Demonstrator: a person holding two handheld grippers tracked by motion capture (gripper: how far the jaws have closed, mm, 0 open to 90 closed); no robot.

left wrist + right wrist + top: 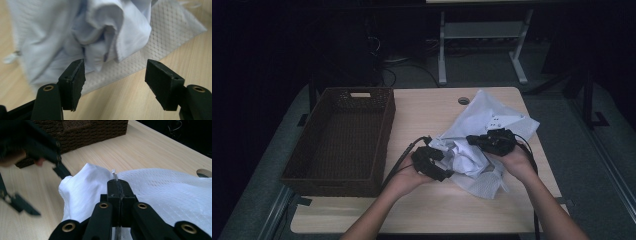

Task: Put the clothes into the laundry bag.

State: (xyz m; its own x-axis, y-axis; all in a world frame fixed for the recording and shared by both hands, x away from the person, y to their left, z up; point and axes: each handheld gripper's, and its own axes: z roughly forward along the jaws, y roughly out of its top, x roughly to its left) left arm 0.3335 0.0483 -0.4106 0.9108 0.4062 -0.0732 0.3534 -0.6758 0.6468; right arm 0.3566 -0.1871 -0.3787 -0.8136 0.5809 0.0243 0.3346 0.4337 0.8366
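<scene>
A crumpled pale blue-white garment point(484, 120) with a mesh lining lies on the right half of the wooden table point(427, 115). My right gripper point(484, 141) rests on top of the cloth, and in the right gripper view its jaws point(117, 187) are shut on a thin fold of the garment point(162, 190). My left gripper point(432, 162) sits at the cloth's left edge. Its jaws point(116, 82) are open just short of the bunched garment point(100, 32), with bare table between the pads. The left gripper point(42, 188) also appears blurred in the right gripper view.
A dark woven basket point(342, 135) stands on the table's left half, also seen as the basket point(82, 132) behind the left hand. A cable hole point(464, 100) sits near the far edge. Table legs and cables lie beyond on the dark floor.
</scene>
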